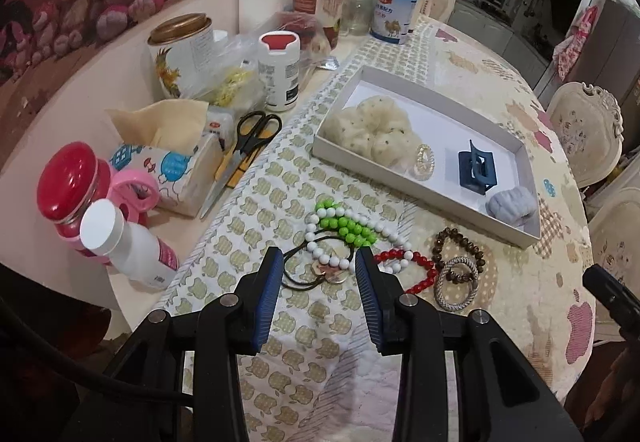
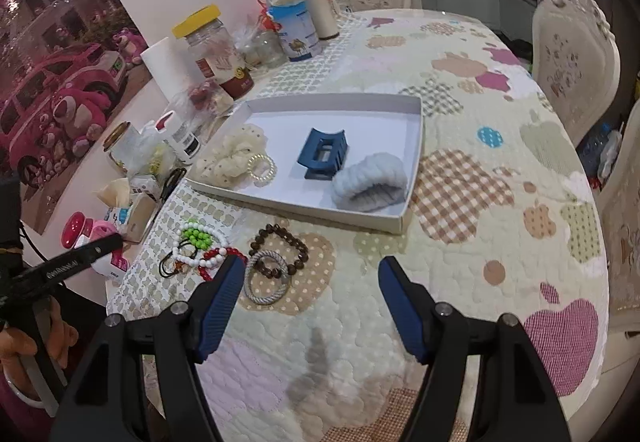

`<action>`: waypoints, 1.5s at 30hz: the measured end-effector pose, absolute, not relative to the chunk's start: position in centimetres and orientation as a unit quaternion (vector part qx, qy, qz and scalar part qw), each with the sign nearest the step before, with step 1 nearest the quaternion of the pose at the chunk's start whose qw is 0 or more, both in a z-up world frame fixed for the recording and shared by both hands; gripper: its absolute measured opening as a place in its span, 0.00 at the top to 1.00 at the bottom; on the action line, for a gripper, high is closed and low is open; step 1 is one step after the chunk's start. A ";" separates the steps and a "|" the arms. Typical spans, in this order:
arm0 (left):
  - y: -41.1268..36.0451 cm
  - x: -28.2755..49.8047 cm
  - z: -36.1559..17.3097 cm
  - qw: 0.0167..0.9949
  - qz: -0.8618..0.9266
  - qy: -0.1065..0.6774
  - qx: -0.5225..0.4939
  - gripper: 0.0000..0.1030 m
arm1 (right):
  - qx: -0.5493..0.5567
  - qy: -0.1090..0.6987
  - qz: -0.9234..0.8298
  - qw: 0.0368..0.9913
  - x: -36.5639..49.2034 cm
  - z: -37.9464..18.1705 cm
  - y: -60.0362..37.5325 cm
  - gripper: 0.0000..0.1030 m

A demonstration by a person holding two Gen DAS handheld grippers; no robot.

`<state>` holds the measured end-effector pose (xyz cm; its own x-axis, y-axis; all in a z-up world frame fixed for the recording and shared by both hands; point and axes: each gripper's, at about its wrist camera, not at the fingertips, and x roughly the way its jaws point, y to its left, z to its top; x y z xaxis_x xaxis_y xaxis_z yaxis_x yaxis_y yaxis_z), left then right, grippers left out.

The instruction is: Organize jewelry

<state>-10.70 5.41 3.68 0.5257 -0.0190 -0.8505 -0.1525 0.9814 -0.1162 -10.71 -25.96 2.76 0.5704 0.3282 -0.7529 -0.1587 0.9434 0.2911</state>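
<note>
Left wrist view: white tray (image 1: 412, 89) holds four items; five pieces lie outside.
Left gripper (image 1: 318, 262) hovers open over black hair tie (image 1: 298, 282); right gripper (image 2: 312, 270) open, empty.

A shallow white tray (image 2: 414, 145) holds a cream scrunchie (image 2: 230, 159), a pearl ring (image 2: 262, 167), a blue claw clip (image 2: 322, 153) and a grey scrunchie (image 2: 370, 181). Near it on the cloth lie green-and-white beads (image 1: 344, 228), red-and-white beads (image 1: 416, 262), a brown bracelet (image 1: 460, 242), a grey band (image 1: 456, 284) and a black tie (image 1: 316, 270).
</note>
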 end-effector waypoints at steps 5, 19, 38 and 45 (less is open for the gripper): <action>4.7 -10.8 3.9 0.873 0.038 0.481 -0.069 0.67 | 0.095 0.446 0.143 0.878 -10.4 2.6 -25.5 0.29; 5.7 -10.6 3.6 0.869 0.043 0.487 -0.074 0.67 | 0.098 0.435 0.162 0.880 -10.7 2.8 -24.9 0.29; 8.4 -8.3 -0.4 0.843 0.042 0.524 -0.109 0.67 | 0.096 0.448 0.186 0.869 -9.6 0.4 -22.6 0.35; 7.8 -5.7 -2.9 0.827 0.015 0.555 -0.092 0.67 | 0.072 0.472 0.189 0.858 -7.5 -2.4 -21.3 0.46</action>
